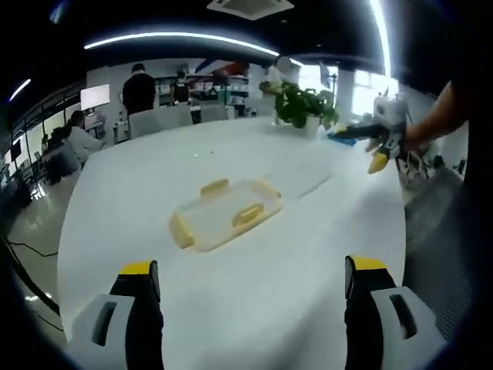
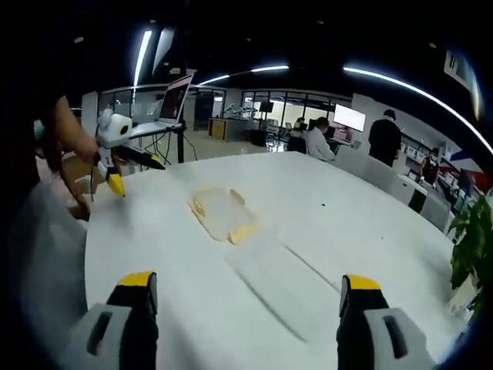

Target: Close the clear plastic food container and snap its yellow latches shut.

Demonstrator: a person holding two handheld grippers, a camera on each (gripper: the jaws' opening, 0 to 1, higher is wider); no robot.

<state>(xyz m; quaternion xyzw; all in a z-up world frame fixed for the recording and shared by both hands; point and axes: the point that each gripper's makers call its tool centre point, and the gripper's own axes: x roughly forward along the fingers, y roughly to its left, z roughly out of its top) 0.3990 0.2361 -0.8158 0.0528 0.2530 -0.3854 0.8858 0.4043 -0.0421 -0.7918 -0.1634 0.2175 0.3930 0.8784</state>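
A clear plastic container point(image 1: 226, 214) with yellow latches point(image 1: 248, 213) lies flat on the white table point(image 1: 231, 308), ahead of my left gripper point(image 1: 252, 274), whose jaws stand wide apart with nothing between them. A clear flat lid point(image 1: 302, 176) lies just beyond the container. The right gripper point(image 1: 379, 142), held in a hand, hovers above the table's far right. In the right gripper view the container point(image 2: 223, 213) sits mid-table and the lid point(image 2: 277, 289) lies nearer, between the jaws of my open right gripper point(image 2: 248, 285). The left gripper point(image 2: 115, 166) hangs at the left.
A potted plant point(image 1: 304, 104) stands at the table's far edge, also seen as the plant point(image 2: 470, 247) at the right. A laptop point(image 2: 173, 96) sits on a stand beyond the table. Several people point(image 1: 139, 89) and chairs are in the background.
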